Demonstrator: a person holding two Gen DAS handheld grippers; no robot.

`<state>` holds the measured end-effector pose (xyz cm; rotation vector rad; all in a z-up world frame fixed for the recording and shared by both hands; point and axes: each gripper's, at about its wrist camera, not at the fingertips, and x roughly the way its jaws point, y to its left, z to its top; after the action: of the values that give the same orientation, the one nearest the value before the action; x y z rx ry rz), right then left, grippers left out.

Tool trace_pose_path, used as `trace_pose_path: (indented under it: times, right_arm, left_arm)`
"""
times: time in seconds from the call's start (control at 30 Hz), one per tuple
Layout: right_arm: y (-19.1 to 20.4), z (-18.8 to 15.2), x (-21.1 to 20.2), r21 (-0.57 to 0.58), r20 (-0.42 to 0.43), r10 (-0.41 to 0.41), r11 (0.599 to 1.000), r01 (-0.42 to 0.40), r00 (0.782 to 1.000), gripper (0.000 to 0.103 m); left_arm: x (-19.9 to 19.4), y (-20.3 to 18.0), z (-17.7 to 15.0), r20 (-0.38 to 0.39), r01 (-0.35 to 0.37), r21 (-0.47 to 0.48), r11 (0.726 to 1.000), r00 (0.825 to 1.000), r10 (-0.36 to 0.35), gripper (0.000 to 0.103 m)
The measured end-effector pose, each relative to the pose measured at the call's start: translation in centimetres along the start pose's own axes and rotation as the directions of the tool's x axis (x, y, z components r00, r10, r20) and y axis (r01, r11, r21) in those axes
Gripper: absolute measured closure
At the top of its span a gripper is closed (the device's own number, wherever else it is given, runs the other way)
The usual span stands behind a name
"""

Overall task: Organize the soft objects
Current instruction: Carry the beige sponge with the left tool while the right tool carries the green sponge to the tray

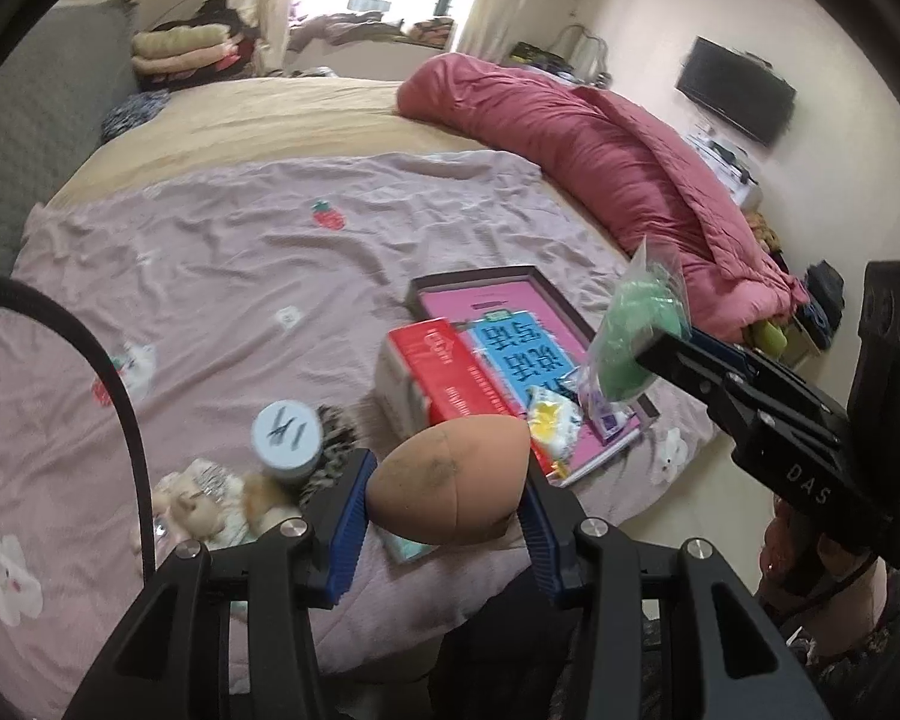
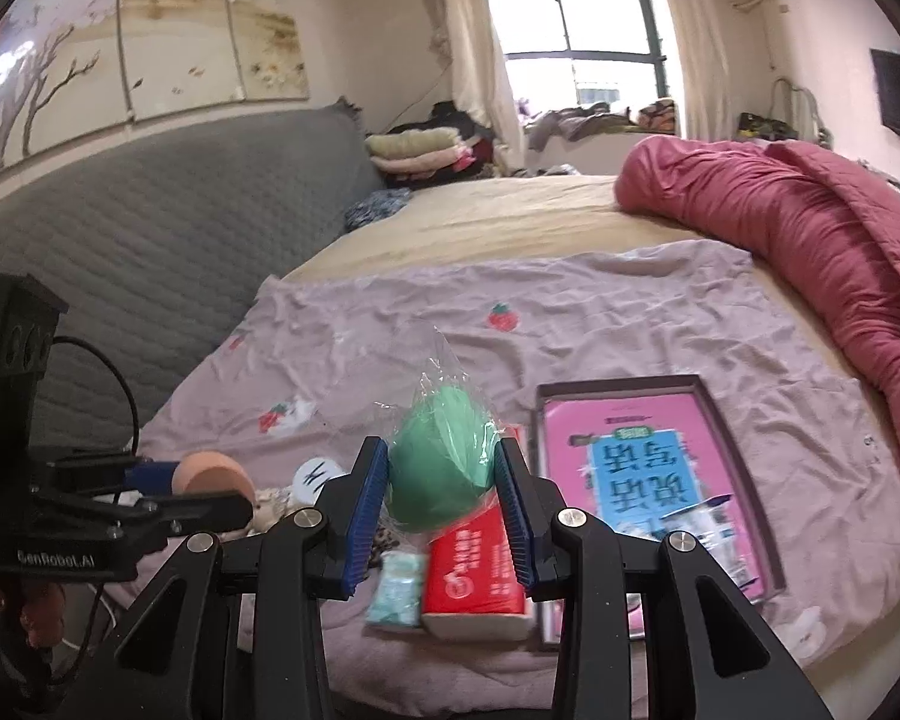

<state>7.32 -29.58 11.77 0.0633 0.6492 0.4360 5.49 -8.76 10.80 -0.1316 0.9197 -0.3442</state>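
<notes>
My left gripper (image 1: 447,489) is shut on an orange egg-shaped makeup sponge (image 1: 447,480), held above the near edge of the bed. In the right wrist view that sponge (image 2: 213,474) shows at the left, in the left gripper (image 2: 210,489). My right gripper (image 2: 442,471) is shut on a green sponge in a clear plastic bag (image 2: 441,459), lifted over the bed. From the left wrist view the green sponge (image 1: 639,333) and the right gripper (image 1: 660,342) appear at the right. Below lies an open dark box (image 1: 426,288) with a pink and blue booklet (image 2: 648,456) inside.
On the pink strawberry-print sheet (image 1: 240,276) lie a red tissue pack (image 2: 474,564), a small mint packet (image 2: 399,591), a white-capped jar (image 1: 287,435), a small plush toy (image 1: 201,507) and a yellow-white packet (image 1: 555,426). A red quilt (image 1: 600,144) lies along the right; a grey headboard (image 2: 150,252) stands left.
</notes>
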Motion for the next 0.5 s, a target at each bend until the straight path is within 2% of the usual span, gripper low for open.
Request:
trace_pose_path:
  times: [0.3,0.5]
  right_arm:
    - [-4.1,0.9,-2.6,0.059,0.048,-0.062,0.997,0.059,0.997,0.065]
    - [-8.0,1.1,-4.8,0.111,0.076,-0.143,0.985,0.134,0.987,0.065]
  left_arm:
    - [1.2,-4.0,2.7,-0.001,0.019,0.066,0.998,1.0,-0.019,0.056]
    - [2.1,-6.3,4.5,0.001,0.037,0.103,0.994,0.999,-0.037,0.056]
